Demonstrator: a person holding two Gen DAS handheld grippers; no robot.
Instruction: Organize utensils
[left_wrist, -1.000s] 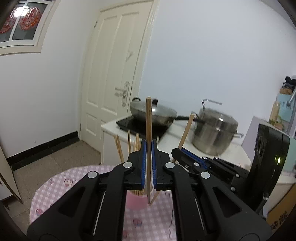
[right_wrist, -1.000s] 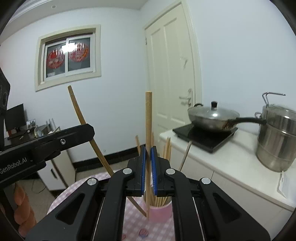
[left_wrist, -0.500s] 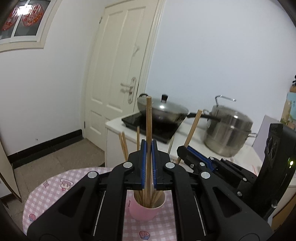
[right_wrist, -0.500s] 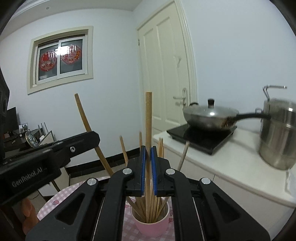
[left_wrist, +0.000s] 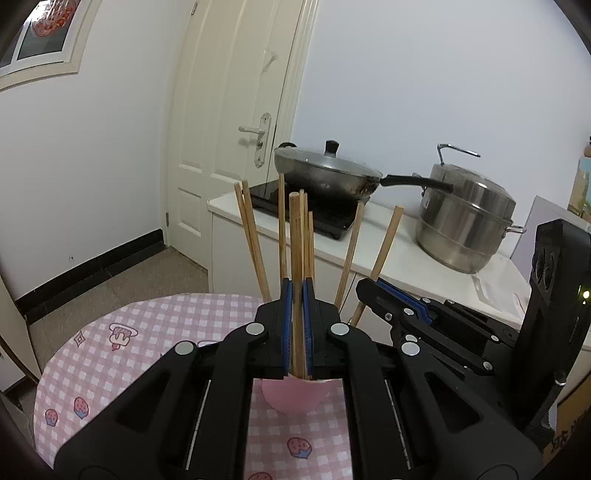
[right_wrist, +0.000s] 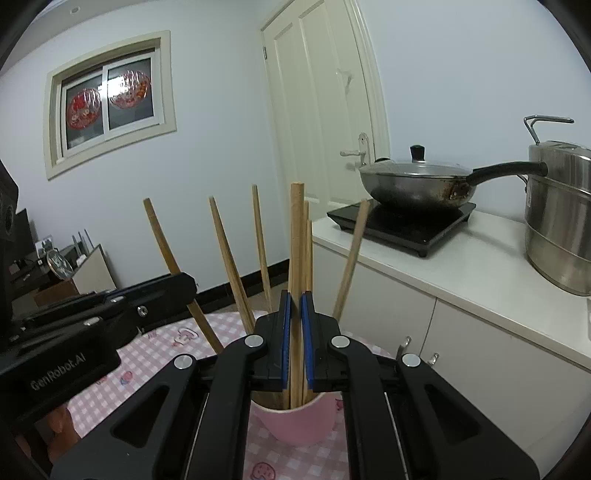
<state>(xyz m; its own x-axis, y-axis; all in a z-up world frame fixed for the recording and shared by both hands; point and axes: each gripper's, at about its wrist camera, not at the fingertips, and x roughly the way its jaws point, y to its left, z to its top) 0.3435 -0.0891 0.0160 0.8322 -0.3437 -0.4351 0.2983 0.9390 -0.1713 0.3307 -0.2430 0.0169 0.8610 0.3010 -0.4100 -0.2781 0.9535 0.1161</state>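
Note:
A pink cup (left_wrist: 291, 400) (right_wrist: 299, 421) stands on the pink checked tablecloth (left_wrist: 122, 354) and holds several wooden chopsticks (left_wrist: 255, 236) (right_wrist: 229, 254) that fan out. My left gripper (left_wrist: 297, 291) is shut on one upright chopstick (left_wrist: 295, 236) whose lower end is down in the cup. My right gripper (right_wrist: 296, 302) is shut on another upright chopstick (right_wrist: 295, 236), also lowered into the cup. Each gripper shows in the other's view, the right one (left_wrist: 391, 299) beside the cup's right, the left one (right_wrist: 159, 295) on its left.
Behind the table is a white counter (left_wrist: 399, 254) with a black induction hob (right_wrist: 402, 221), a lidded wok (left_wrist: 325, 170) and a steel steamer pot (left_wrist: 465, 221). A cream door (left_wrist: 229, 122) and a window (right_wrist: 110, 103) are on the walls.
Both grippers have come down with their chopsticks, whose lower ends have gone from above the cup into it. The cup now sits close under the fingers.

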